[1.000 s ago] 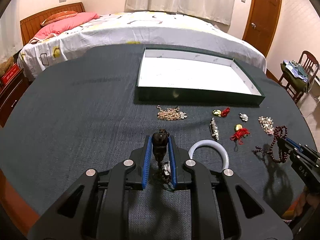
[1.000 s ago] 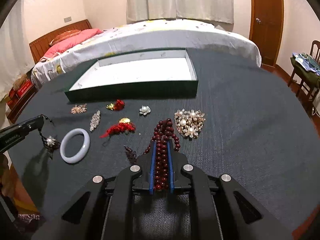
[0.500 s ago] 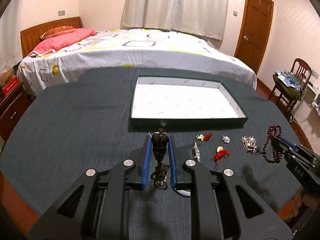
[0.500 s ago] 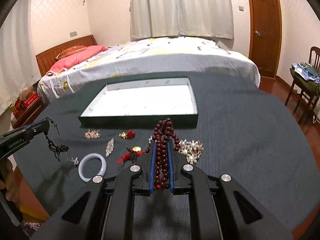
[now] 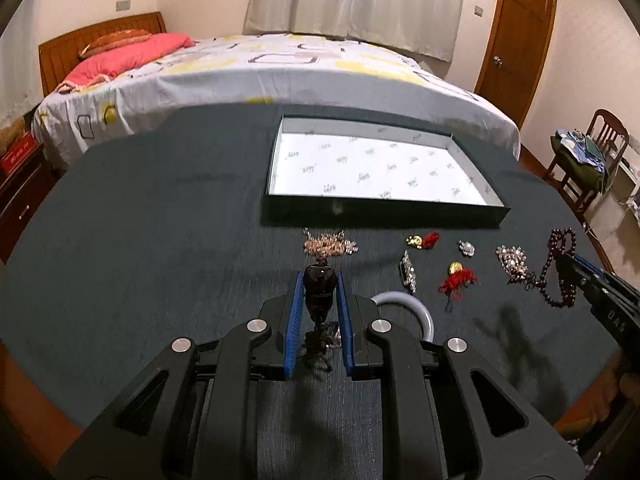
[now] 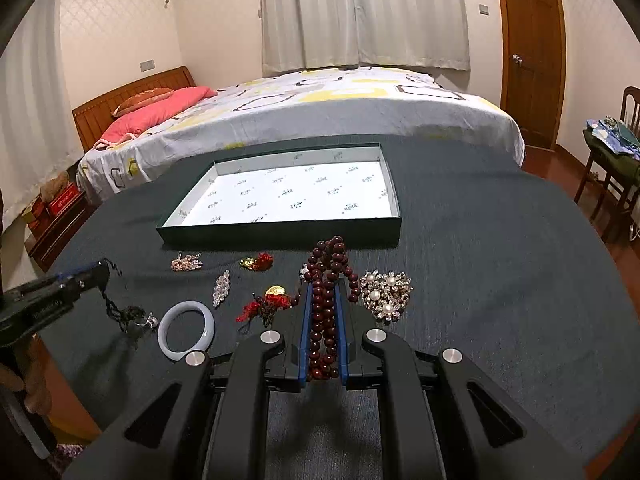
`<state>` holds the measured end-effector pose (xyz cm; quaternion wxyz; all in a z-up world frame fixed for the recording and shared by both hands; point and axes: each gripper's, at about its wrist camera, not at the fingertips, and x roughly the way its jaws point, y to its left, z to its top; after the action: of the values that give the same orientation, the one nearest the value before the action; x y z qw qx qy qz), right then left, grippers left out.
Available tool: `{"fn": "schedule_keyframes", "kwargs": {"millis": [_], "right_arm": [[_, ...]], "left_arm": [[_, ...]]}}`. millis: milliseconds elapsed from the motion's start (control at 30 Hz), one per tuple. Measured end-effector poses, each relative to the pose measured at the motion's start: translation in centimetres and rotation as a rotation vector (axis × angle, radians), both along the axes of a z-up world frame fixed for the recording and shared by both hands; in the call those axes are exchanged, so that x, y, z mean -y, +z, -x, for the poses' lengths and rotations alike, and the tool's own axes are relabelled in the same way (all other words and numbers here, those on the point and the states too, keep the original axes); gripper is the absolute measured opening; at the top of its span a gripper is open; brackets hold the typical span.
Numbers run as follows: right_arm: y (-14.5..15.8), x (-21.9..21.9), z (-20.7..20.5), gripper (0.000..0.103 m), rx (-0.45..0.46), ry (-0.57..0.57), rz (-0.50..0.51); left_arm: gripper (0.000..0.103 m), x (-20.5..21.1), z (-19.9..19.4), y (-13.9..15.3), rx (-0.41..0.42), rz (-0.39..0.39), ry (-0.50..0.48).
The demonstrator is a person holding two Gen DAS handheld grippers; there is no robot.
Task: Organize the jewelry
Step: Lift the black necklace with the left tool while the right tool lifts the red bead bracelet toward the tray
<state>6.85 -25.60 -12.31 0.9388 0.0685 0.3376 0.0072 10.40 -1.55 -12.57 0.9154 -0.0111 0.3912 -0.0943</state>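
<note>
I've got both loads lifted mid-carry: left gripper [image 5: 318,280] clamped on the dark pendant [image 5: 319,285], right gripper [image 6: 323,300] clamped on the red bead strand [image 6: 326,300], tray [image 6: 280,230] straight ahead of both, so next move looks like forward over the rim, then release.

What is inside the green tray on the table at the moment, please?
Only white printed lining paper shows inside the green tray; no jewelry visible. Its near wall hides a thin strip of the floor.
</note>
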Motion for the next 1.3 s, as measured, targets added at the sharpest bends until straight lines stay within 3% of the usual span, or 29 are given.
{"fn": "schedule_keyframes", "kwargs": {"millis": [367,1300], "right_arm": [[-0.8,-0.5,0.1,0.011,-0.024,0.018,-0.011],[-0.6,-0.5,0.1,0.011,-0.019,0.013,-0.023]], "left_arm": [[0.017,-0.1,0.3,-0.7,-0.013,-0.007,-0.007],[0.017,-0.5,0.6,4.0,0.092,0.016,-0.005]]}}
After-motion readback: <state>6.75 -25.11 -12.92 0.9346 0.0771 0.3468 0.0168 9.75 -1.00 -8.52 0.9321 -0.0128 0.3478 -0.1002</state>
